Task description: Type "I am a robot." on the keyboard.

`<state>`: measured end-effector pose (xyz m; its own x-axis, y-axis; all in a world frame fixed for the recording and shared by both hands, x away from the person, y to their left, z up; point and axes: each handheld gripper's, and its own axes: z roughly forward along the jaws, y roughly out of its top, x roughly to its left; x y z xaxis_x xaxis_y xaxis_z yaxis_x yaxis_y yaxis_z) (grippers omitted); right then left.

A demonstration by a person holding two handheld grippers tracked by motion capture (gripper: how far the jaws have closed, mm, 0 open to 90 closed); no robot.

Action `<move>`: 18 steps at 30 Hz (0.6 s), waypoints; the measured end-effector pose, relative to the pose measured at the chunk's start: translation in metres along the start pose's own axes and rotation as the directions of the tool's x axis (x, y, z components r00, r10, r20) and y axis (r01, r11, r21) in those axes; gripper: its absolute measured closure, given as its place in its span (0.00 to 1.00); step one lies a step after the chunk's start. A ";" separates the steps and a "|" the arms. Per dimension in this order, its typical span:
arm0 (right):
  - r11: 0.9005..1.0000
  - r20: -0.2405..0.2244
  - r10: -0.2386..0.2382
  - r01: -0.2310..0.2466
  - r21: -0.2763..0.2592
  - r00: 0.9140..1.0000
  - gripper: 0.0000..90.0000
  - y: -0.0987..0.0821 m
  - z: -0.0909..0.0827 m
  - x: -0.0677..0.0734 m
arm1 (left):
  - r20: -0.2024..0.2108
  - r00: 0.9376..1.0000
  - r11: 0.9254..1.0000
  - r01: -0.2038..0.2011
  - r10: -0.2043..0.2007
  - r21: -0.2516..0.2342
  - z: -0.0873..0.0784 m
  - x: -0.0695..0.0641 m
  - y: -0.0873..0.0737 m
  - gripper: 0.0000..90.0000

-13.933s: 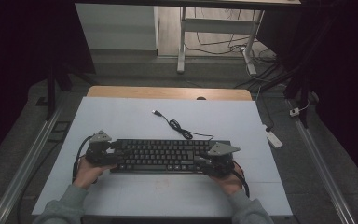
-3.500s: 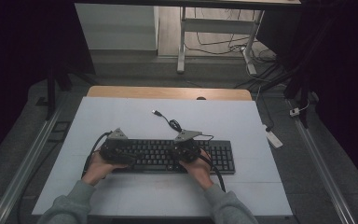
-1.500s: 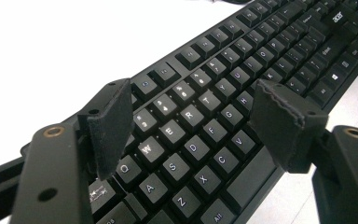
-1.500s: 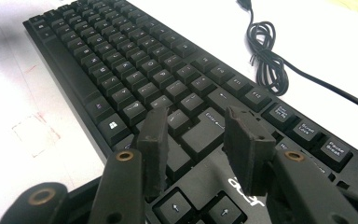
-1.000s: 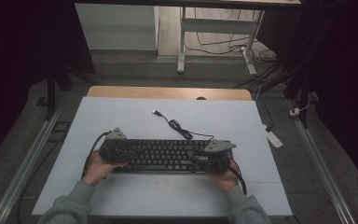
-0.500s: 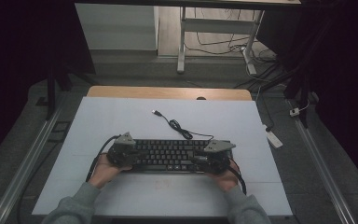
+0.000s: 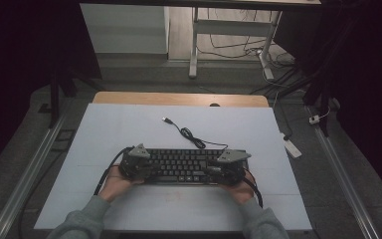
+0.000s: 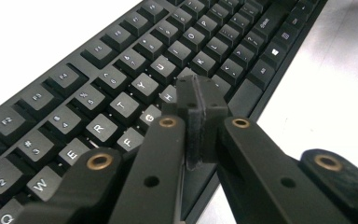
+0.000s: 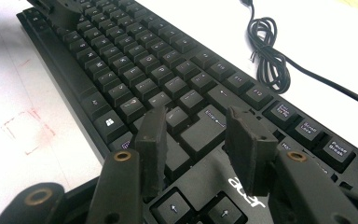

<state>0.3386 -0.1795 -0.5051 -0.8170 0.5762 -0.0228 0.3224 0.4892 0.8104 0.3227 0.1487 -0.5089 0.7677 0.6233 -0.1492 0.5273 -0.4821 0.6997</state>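
black keyboard (image 7: 184, 166) flat on white table (image 7: 129, 124)

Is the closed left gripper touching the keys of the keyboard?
Cannot tell. In the left gripper view the shut left gripper overlaps the keyboard near the G and H keys, hiding any contact or gap.

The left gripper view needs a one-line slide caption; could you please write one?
Shut left tongs poised over the home-row keys of a black keyboard on a white table.

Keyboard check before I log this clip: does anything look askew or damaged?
Nothing stands out. The keyboard lies flat and square on the table, keys intact; its cable is loosely coiled behind it.
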 end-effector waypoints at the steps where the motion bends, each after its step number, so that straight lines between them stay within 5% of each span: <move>1: 1.000 0.004 0.001 -0.001 0.000 1.000 0.65 0.000 0.000 0.000 | -0.001 1.000 1.000 0.000 0.000 0.002 0.001 0.000 0.000 0.99; 18: 1.000 -0.006 0.003 -0.003 -0.003 1.000 0.65 0.000 0.000 0.000 | -0.010 1.000 0.999 -0.008 0.008 0.033 0.011 -0.002 -0.002 0.99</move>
<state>0.3385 -0.1790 -0.5054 -0.8188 0.5738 -0.0175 0.3229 0.4856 0.8124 0.3244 0.1417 -0.5176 0.7681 0.6257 -0.1364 0.5332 -0.5069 0.6773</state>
